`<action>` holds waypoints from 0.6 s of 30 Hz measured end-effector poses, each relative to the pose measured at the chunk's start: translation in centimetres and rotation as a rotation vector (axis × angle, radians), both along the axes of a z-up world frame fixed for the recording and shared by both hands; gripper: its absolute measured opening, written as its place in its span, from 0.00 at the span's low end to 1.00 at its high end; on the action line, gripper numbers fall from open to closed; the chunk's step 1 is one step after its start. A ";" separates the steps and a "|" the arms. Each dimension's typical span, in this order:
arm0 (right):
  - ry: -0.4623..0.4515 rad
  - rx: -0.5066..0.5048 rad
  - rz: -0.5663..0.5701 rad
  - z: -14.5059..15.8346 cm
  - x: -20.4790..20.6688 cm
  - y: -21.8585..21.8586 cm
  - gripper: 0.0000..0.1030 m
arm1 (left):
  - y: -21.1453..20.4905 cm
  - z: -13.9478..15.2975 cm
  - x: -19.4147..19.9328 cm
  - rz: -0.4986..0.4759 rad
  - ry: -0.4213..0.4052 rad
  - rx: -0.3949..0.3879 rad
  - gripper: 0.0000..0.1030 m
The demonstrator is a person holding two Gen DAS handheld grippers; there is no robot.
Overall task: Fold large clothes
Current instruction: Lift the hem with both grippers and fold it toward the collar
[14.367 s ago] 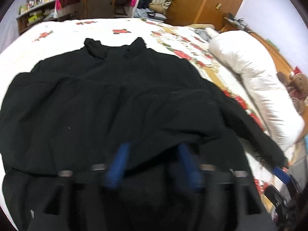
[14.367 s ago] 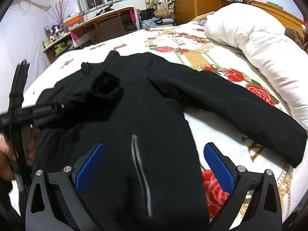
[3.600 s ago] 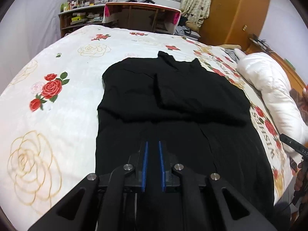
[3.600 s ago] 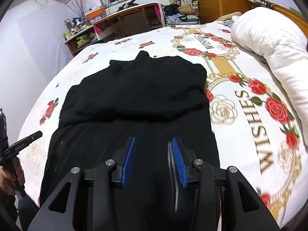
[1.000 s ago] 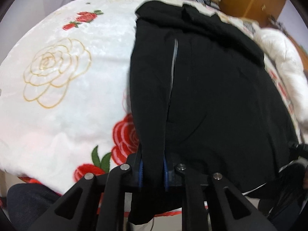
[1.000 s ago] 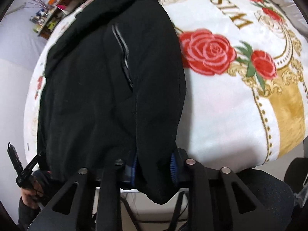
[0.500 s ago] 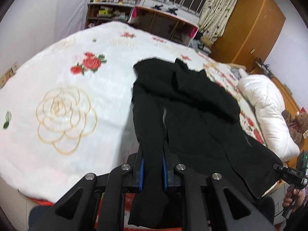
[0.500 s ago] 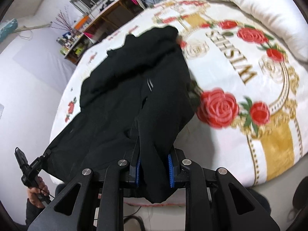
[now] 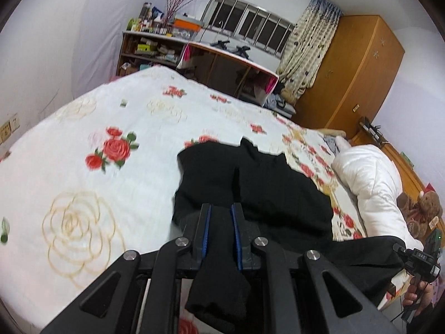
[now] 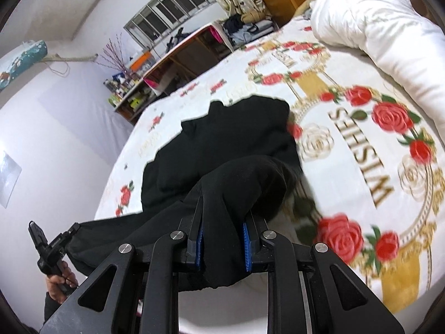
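A large black jacket [image 9: 267,183] lies on the rose-print bed cover [image 9: 83,167], collar end far from me, sleeves folded in. My left gripper [image 9: 221,208] is shut on the jacket's bottom hem at its left corner and holds it lifted above the bed. My right gripper [image 10: 222,214] is shut on the hem's right corner of the jacket [image 10: 228,139], also lifted. The hem hangs stretched between the two grippers. The right gripper also shows at the far right of the left wrist view [image 9: 417,258], and the left gripper at the lower left of the right wrist view [image 10: 50,247].
A white duvet [image 9: 370,183] lies rolled along the bed's right side, also in the right wrist view [image 10: 383,22]. A teddy bear [image 9: 422,208] sits beside it. A desk [image 9: 230,69], shelves [image 9: 150,50] and a wooden wardrobe [image 9: 347,78] stand beyond the bed.
Both grippers have lifted the jacket's hem off the bed and carried it forward toward the collar. The lower half of the jacket now rises off the cover.
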State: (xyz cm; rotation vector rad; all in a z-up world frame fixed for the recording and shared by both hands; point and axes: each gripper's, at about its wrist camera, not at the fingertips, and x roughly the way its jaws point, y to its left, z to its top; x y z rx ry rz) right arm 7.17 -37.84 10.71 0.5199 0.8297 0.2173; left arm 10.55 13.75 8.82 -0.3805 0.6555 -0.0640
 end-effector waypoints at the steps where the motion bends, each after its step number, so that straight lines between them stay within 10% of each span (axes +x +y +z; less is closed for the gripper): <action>1: -0.005 0.003 -0.001 0.3 0.9 0.1 0.21 | 0.0 0.4 0.9 0.001 -0.008 0.001 0.14; 18: 0.014 -0.001 -0.036 0.9 17.3 0.7 0.21 | -0.6 1.8 19.1 0.014 -0.010 0.010 0.13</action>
